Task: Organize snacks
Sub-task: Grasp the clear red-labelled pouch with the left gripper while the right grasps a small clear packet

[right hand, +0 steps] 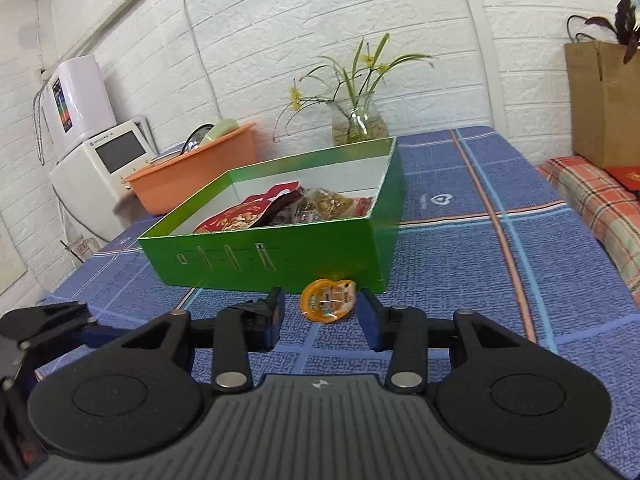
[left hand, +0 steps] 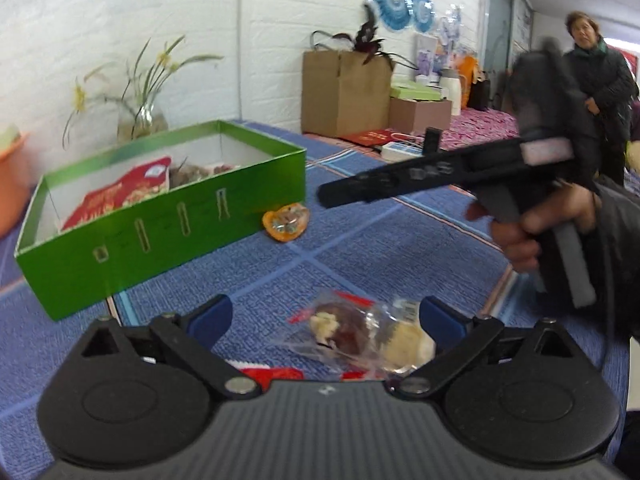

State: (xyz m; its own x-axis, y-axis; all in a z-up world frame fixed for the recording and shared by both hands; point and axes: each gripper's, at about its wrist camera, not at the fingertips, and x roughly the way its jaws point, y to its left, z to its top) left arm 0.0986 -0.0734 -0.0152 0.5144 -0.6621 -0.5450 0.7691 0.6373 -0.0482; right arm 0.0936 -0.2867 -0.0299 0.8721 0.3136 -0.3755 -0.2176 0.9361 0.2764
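Observation:
A green box [left hand: 160,232] stands on the blue checked cloth and holds red snack bags [left hand: 120,196] and other packets; it also shows in the right wrist view [right hand: 280,256]. My left gripper [left hand: 326,318] is open above a clear packet of pastries [left hand: 360,336] that lies between its fingers. An orange heart-shaped jelly cup [left hand: 286,222] lies by the box's near right corner. In the right wrist view the jelly cup [right hand: 328,300] lies just ahead of my open right gripper [right hand: 322,316]. The right gripper also shows from the side in the left wrist view [left hand: 332,192].
A glass vase with yellow flowers [right hand: 358,120] stands behind the box. An orange basin [right hand: 192,176] and white appliances [right hand: 100,160] sit at the back left. A brown paper bag [left hand: 344,92] and boxes stand at the right. A person [left hand: 596,80] stands far right.

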